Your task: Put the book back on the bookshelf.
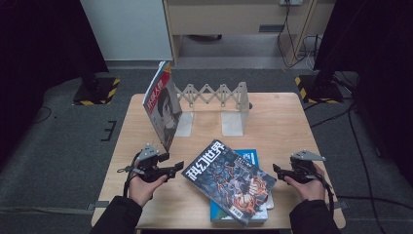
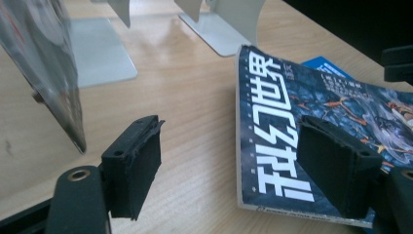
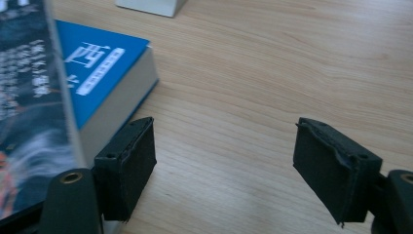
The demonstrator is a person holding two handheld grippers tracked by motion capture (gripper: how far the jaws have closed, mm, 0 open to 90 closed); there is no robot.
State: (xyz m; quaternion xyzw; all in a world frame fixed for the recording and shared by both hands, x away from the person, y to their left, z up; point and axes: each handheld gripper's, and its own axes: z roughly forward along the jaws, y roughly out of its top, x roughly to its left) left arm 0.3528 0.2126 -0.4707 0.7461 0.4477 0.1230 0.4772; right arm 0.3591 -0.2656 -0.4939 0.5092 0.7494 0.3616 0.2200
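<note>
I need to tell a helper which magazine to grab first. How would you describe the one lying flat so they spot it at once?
On the wooden table, look at the near edge between the two grippers. There the dark magazine lies askew on top of a blue book. Unlike the red-and-white magazine leaning upright against the bookend rack, it lies flat, with large white characters on a dark blue illustrated cover.

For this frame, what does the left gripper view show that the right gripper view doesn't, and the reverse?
Left gripper view: the leaning magazine at its left edge, both metal bookend bases, and the dark magazine's big white title. Right gripper view: the blue book's thick page edge and a wide stretch of bare table. Both: the dark magazine lying on the blue book, the wooden table, and open jaws holding nothing.
</note>
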